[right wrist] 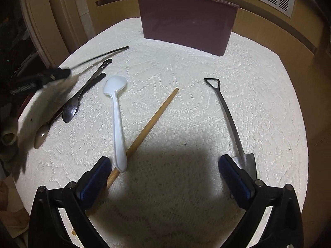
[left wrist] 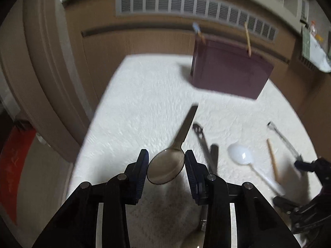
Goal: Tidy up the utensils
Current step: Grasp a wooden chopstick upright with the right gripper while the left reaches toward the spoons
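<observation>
Left gripper point(left wrist: 166, 166) pinching metal spoon point(left wrist: 166, 168) by its bowl, apparently lifted off the surface point(left wrist: 144, 93). Right gripper point(right wrist: 164, 177) spread wide, empty. White spoon point(right wrist: 116, 122), chopstick point(right wrist: 149, 124) nearer than maroon holder point(right wrist: 186, 24).

We see our left gripper point(left wrist: 166, 163) clamped on the bowl of a shiny metal spoon point(left wrist: 167, 168), its flat handle pointing away over the white textured cloth-covered surface point(left wrist: 144, 95). A dark maroon plastic holder point(left wrist: 229, 70) stands beyond; a white plastic spoon point(left wrist: 241, 155) lies to the right.
</observation>
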The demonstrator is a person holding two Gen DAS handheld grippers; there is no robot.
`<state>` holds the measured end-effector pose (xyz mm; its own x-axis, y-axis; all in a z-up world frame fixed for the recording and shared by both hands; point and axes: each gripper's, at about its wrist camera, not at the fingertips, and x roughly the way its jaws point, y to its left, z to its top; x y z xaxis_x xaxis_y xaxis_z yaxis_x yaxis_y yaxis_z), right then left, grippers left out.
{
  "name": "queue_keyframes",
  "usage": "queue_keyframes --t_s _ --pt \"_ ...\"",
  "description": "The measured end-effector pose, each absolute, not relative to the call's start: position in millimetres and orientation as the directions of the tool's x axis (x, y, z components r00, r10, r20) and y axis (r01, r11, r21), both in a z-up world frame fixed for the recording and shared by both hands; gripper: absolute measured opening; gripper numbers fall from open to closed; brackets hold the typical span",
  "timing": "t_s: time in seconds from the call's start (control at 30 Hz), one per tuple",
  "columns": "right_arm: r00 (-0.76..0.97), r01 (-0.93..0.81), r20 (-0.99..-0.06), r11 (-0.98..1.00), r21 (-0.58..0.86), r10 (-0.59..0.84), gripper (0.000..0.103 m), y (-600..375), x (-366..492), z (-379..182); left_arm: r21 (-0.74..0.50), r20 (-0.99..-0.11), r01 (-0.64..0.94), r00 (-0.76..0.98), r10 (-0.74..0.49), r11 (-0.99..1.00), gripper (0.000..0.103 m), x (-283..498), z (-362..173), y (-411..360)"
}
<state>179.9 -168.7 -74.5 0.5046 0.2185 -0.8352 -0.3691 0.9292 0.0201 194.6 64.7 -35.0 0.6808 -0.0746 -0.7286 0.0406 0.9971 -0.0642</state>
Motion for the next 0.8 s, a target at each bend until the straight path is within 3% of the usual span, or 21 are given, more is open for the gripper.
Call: queue_keyframes --t_s 0.13,0.2,0.37,0.47,0.6,0.63,0.67,0.8 --pt "0.499 -0.384 -0.837 0.923 0.020 0.226 0.103 -169 177 -73 -0.075 -0.644 0.046 0.760 -0.084 0.996 0.032 172 9 70" --pt "0.534 -0.378 -0.804 0.925 0.049 0.260 0.095 -173 169 -61 -0.062 -0.611 0.055 0.788 -0.082 0.997 0.032 166 25 70" --pt "0.601 -0.310 -0.750 0.945 0.101 0.277 0.055 -175 171 -31 -0.072 -0.569 0.067 0.816 -0.096 0.995 0.031 169 41 71" --pt "0.556 -0.268 -0.792 0.956 0.118 0.253 0.041 -161 196 -39 -0.098 -0.582 0.059 0.807 -0.105 0.993 0.031 172 39 76" --pt "0.494 -0.271 -0.846 0.960 0.070 0.202 0.032 -136 214 -59 -0.121 -0.633 0.042 0.767 -0.110 0.992 0.031 169 23 89" --pt "0.505 -0.272 -0.844 0.961 0.046 0.183 0.027 -132 214 -61 -0.129 -0.651 0.042 0.750 -0.116 0.991 0.032 168 19 92" --pt "0.523 -0.283 -0.836 0.959 0.015 0.167 0.013 -127 210 -60 -0.141 -0.672 0.044 0.729 -0.129 0.989 0.033 167 12 95" --pt "0.538 -0.330 -0.821 0.944 0.001 0.189 0.009 -124 203 -52 -0.179 -0.734 0.086 0.652 -0.192 0.980 0.036 163 -20 90"
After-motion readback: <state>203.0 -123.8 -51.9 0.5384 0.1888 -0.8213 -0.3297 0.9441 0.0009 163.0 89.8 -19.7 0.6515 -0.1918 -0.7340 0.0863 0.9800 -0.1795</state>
